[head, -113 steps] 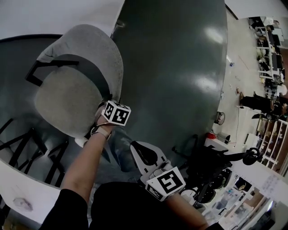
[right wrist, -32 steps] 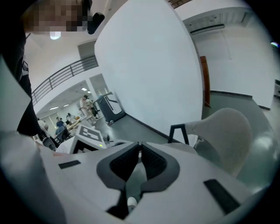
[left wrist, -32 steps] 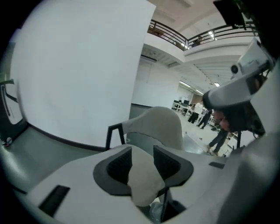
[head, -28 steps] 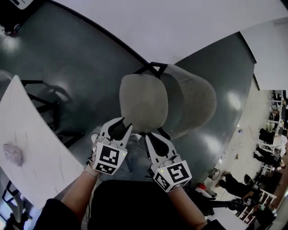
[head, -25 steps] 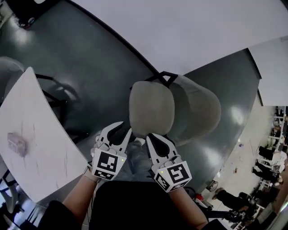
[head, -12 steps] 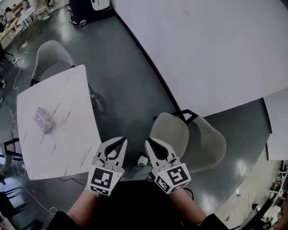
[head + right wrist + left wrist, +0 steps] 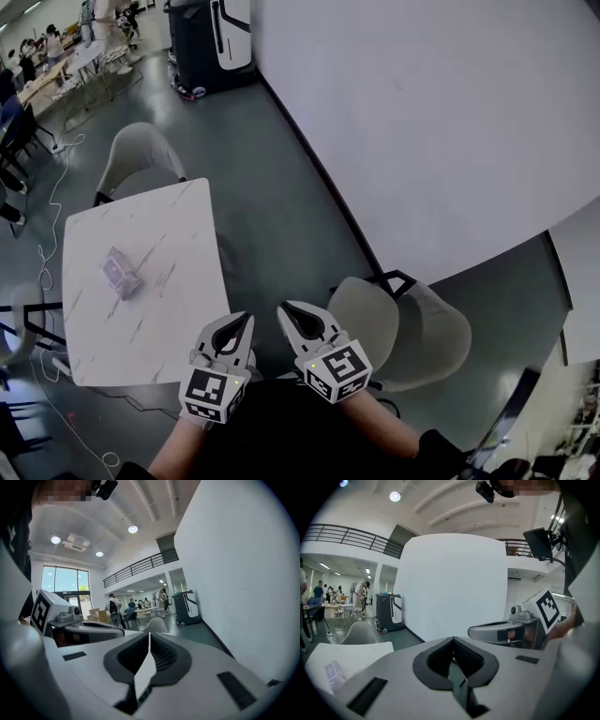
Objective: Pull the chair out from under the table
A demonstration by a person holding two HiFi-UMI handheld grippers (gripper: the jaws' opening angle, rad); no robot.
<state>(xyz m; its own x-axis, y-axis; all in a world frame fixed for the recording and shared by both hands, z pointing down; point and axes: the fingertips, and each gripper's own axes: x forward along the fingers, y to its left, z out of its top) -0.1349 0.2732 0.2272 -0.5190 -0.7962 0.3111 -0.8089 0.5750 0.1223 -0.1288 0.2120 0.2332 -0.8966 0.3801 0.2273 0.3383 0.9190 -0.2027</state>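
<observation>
White-jawed, holds left gripper (image 7: 246, 321) and right gripper (image 7: 286, 310) pinched closed on nothing, poised off near-right corner of table (image 7: 178, 281), apparently because finished with chair (image 7: 422, 328), standing free right of table.

The right gripper (image 7: 149, 639) is holding its fingers together, with nothing between them. The left gripper (image 7: 119, 628) is showing just beside it. Ahead, a pale chair (image 7: 154, 624) is standing, people (image 7: 112, 606) are gathering farther back, and a dark cabinet (image 7: 186, 605) is standing beside the white wall (image 7: 243, 573).
</observation>
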